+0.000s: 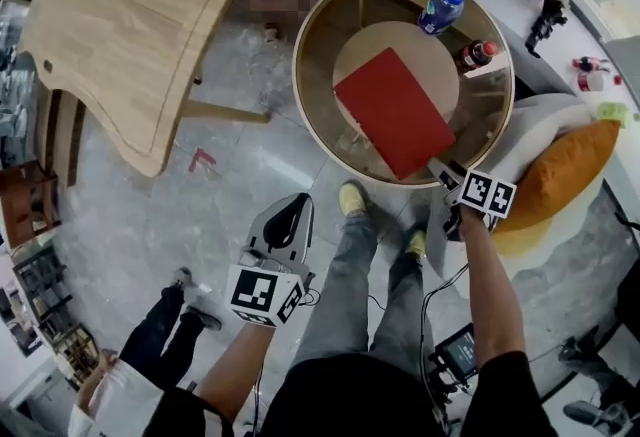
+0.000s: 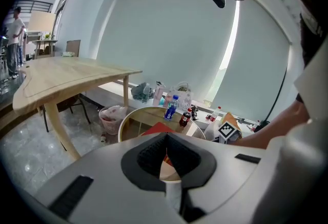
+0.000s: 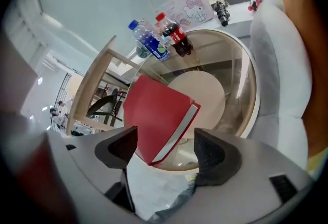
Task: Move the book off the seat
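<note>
One step seemingly left: pulling released right gripper (image 3: 166, 146) away from book's (image 1: 395, 112) lower corner; book flat on round surface (image 1: 300, 95), centre right of frame, off seat (image 1: 560, 108); left gripper (image 2: 165, 154) clenched, empty

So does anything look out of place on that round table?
Only the red book. It lies at a slant on the round glass table, and its near corner reaches over the rim, just ahead of the open right gripper, which isn't touching it. The two bottles behind it stand upright.
</note>
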A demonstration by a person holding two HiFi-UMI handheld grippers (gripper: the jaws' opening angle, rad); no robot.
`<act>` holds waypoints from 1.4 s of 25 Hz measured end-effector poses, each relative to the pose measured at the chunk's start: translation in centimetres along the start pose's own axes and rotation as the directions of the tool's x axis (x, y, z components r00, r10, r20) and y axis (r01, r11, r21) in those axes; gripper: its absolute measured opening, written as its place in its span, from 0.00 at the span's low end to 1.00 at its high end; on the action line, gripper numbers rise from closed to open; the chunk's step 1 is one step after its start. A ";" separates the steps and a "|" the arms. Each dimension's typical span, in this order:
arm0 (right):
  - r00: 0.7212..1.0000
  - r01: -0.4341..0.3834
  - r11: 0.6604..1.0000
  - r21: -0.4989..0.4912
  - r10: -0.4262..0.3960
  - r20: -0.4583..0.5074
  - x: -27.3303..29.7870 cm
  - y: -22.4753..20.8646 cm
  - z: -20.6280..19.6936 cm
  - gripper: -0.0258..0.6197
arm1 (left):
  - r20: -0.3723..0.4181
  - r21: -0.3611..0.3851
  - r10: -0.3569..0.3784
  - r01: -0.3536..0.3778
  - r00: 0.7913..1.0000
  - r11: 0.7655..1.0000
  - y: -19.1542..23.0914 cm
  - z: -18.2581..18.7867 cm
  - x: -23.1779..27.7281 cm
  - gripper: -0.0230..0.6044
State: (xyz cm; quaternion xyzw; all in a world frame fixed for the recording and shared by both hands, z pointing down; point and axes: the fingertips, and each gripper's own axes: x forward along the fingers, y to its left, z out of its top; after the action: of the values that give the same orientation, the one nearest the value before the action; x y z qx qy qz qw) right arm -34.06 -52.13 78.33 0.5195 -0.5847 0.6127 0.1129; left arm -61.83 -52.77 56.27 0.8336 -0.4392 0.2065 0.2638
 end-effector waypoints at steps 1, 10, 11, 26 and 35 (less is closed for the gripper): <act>1.000 -0.004 1.000 -0.030 0.003 -0.008 -1.1 0.4 0.0 0.58 | 0.005 0.006 -0.001 0.001 1.000 1.000 -0.5 0.5 -0.4 0.06; 0.985 -0.110 0.933 -0.343 0.149 0.090 -13.9 9.4 4.6 0.23 | 0.147 0.077 0.004 -0.015 0.989 0.997 -6.9 8.2 -4.3 0.06; 0.976 -0.130 0.916 -0.379 0.186 0.116 -16.1 10.9 5.4 0.17 | 0.167 0.083 0.001 -0.015 0.986 0.996 -7.9 9.1 -4.8 0.06; 0.727 -0.016 0.645 -0.764 0.532 0.433 -50.3 25.6 5.4 0.06 | 0.383 0.204 -0.079 -0.001 0.921 0.979 -24.0 16.8 -16.9 0.06; 0.652 0.031 0.642 -0.766 0.568 0.502 -57.6 23.7 4.2 0.06 | 0.455 0.234 -0.082 -0.030 0.887 0.972 -29.3 17.5 -21.0 0.06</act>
State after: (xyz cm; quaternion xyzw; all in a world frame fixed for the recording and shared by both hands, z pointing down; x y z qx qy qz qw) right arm -24.61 -35.50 18.95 0.5217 -0.8474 0.0941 -0.0290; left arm -46.34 -36.66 23.09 0.8898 -0.4505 0.0492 0.0544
